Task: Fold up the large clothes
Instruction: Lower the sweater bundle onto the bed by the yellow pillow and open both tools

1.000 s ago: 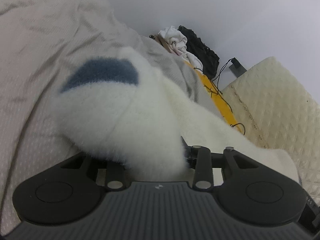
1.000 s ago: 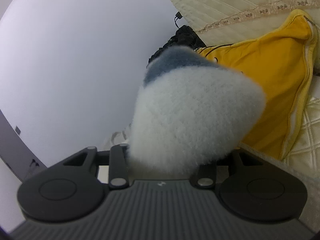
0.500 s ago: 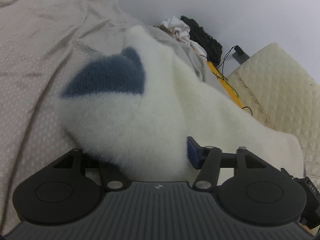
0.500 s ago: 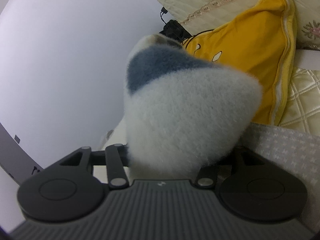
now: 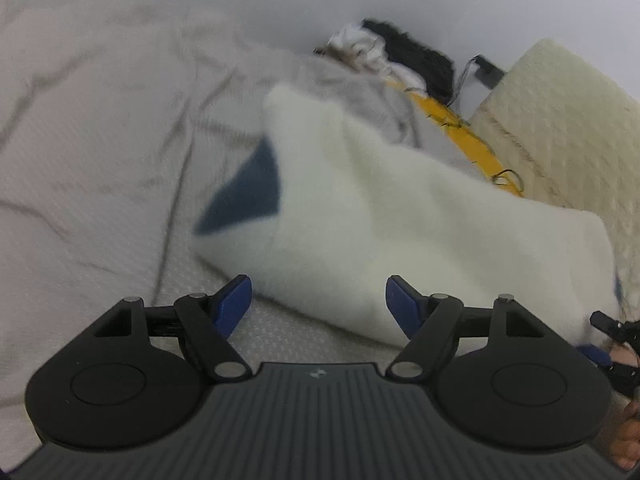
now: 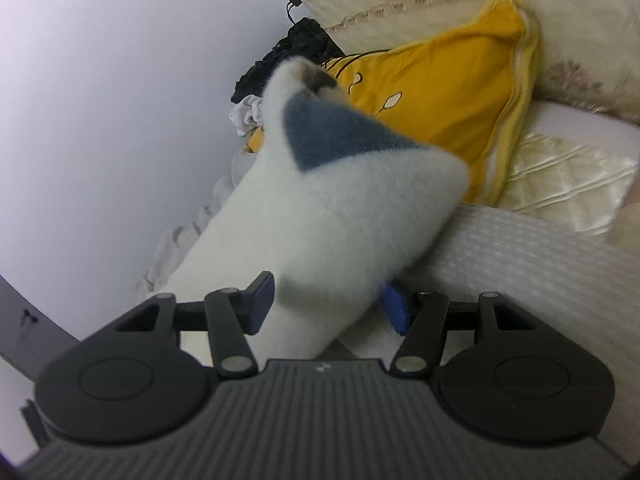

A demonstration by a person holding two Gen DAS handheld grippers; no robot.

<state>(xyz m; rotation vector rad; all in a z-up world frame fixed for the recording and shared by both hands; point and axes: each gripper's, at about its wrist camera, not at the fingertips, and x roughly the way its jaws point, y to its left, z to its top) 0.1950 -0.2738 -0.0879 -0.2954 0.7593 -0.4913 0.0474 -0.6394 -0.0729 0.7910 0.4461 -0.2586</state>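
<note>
A fluffy white garment with a dark blue patch lies on the beige bedsheet in the left wrist view. My left gripper is open and empty, its blue pads just short of the garment's near edge. In the right wrist view the same garment with its blue patch hangs between the pads of my right gripper. The jaws stand apart, and the fabric still lies between them.
A yellow cushion and cream quilted pillows lie by the wall. A heap of black and white clothes and a black cable sit at the far end of the bed. The other gripper's tip shows at the right edge.
My left gripper has opened and let go of the garment, which has dropped onto the sheet. My right gripper's jaws have spread apart and the garment has slumped lower between them.
</note>
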